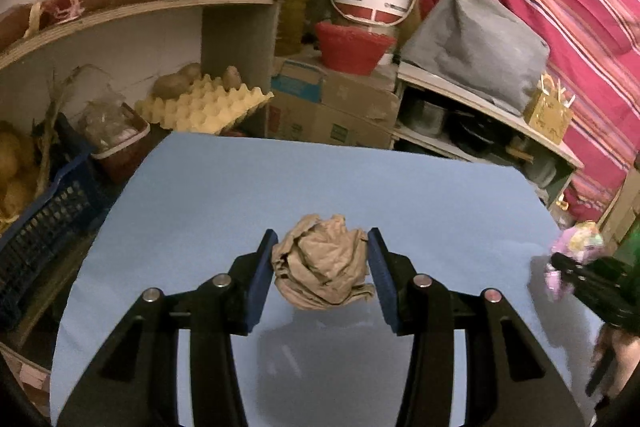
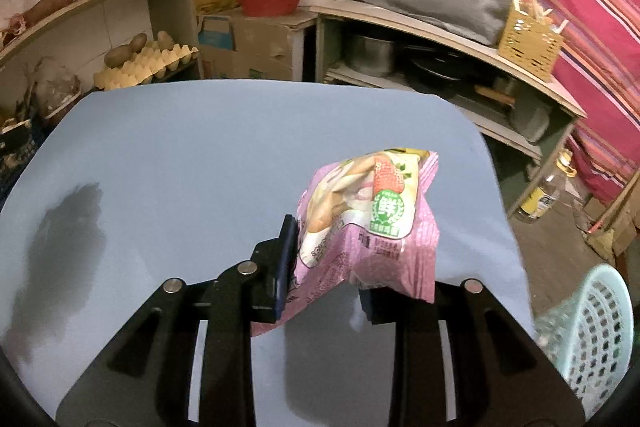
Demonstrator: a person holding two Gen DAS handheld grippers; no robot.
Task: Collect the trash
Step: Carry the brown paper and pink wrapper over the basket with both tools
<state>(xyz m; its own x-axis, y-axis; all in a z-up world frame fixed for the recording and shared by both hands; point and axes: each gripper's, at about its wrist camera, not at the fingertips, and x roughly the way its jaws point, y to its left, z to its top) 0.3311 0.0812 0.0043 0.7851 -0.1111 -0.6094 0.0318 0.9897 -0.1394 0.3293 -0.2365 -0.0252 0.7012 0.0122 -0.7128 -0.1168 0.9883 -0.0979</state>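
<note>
A crumpled brown paper ball (image 1: 324,267) hangs just above the blue tabletop (image 1: 280,187), and its shadow lies on the surface beneath it. My left gripper (image 1: 322,239) is shut on it, a blue pad pressing each side. A pink snack wrapper (image 2: 372,219) with a strawberry picture is held off the table by my right gripper (image 2: 348,239), which is shut on it; the wrapper hides the right finger. In the left wrist view the right gripper (image 1: 568,263) and the wrapper (image 1: 576,239) appear blurred at the right edge.
A pale teal mesh basket (image 2: 596,339) stands off the table's right edge, low down. Past the far edge are shelves with an egg tray (image 1: 204,107), cardboard boxes (image 1: 332,107), a red basket (image 1: 352,47) and pots. A blue crate (image 1: 44,227) sits left; a bottle (image 2: 544,195) stands on the floor.
</note>
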